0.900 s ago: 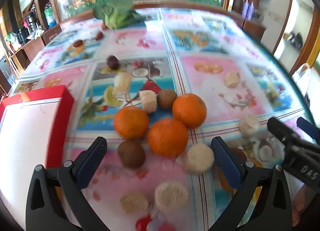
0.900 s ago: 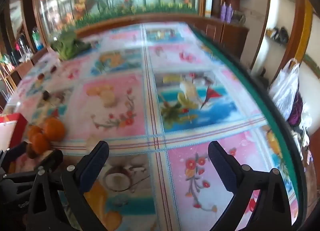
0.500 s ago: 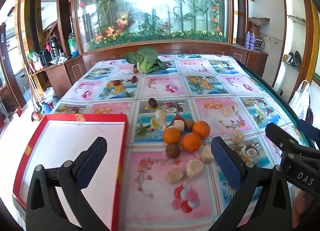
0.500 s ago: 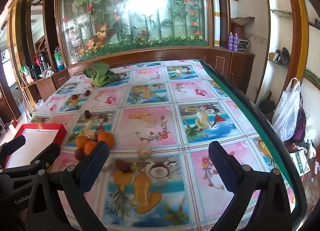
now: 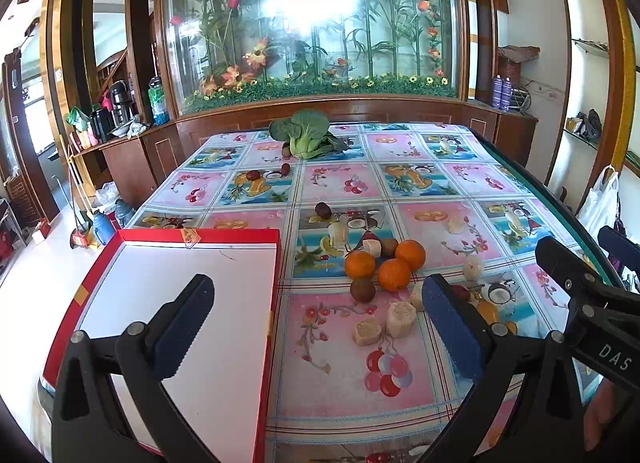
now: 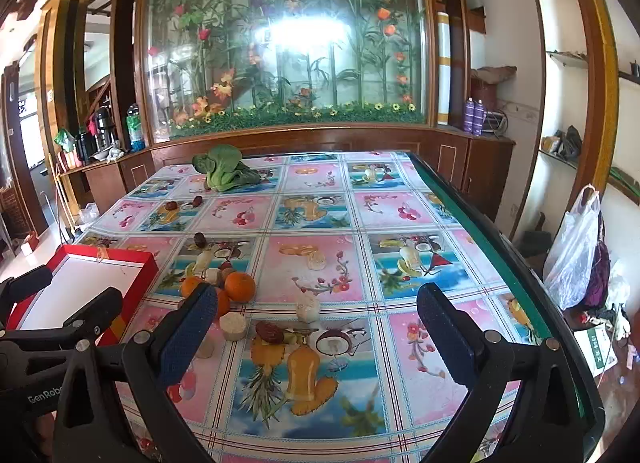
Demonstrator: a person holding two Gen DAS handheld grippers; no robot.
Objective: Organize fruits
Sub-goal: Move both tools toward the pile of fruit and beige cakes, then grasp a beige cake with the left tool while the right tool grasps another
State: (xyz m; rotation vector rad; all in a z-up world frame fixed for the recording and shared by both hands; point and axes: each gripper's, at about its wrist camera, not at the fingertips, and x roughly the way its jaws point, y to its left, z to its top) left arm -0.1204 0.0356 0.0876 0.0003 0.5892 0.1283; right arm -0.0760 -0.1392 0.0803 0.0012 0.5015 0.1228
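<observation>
Both grippers have pulled back and up from the fruit, jaws spread wide, holding nothing.
Left gripper (image 5: pixel 316 319) and right gripper (image 6: pixel 316 329) hover over the tabletop's near edge; oranges (image 5: pixel 394 274) wait beside the red box (image 5: pixel 272 263), none sorted.

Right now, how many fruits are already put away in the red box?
None that I can see: the red box looks empty inside. Both grippers, left and right, are open and hold nothing. All three oranges and the brown fruits sit on the tablecloth, so everything is left.

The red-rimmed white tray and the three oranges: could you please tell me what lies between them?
Only bare patterned tablecloth lies between the red-rimmed white tray and the three oranges; the left wrist view shows it.
</observation>
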